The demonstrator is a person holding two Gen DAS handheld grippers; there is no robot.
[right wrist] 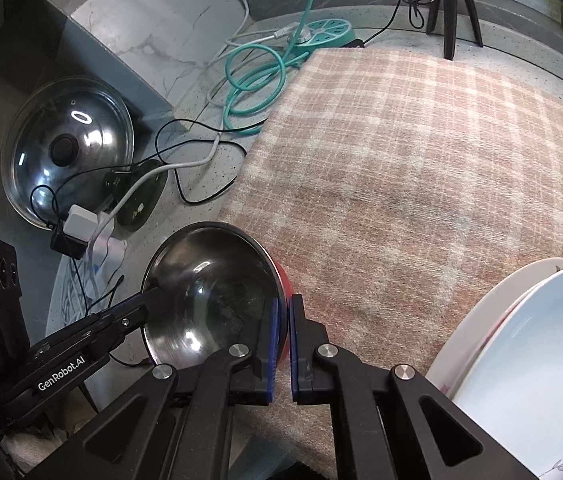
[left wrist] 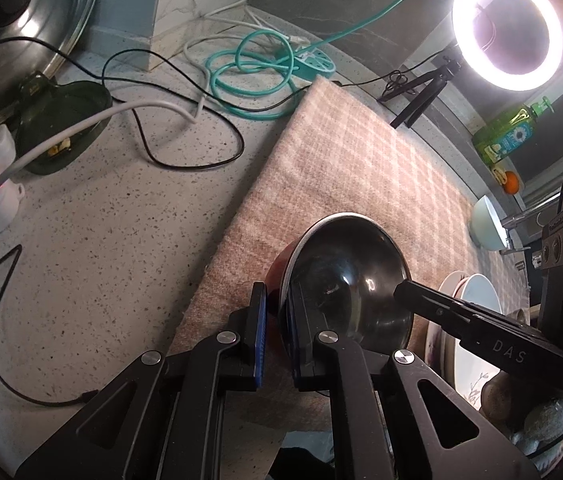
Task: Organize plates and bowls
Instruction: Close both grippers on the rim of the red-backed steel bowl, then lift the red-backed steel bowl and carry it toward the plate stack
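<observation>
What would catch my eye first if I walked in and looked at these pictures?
Probably the shiny steel bowl with a red outside, pinched at opposite rims by the left claw and the right claw above a pink checked cloth. Next, the glowing ring lamp at the counter's far right. Then the tangle of teal cable behind the cloth.

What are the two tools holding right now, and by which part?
Both hold the steel bowl by its rim: left tool on one side, right tool on the opposite side.
</observation>
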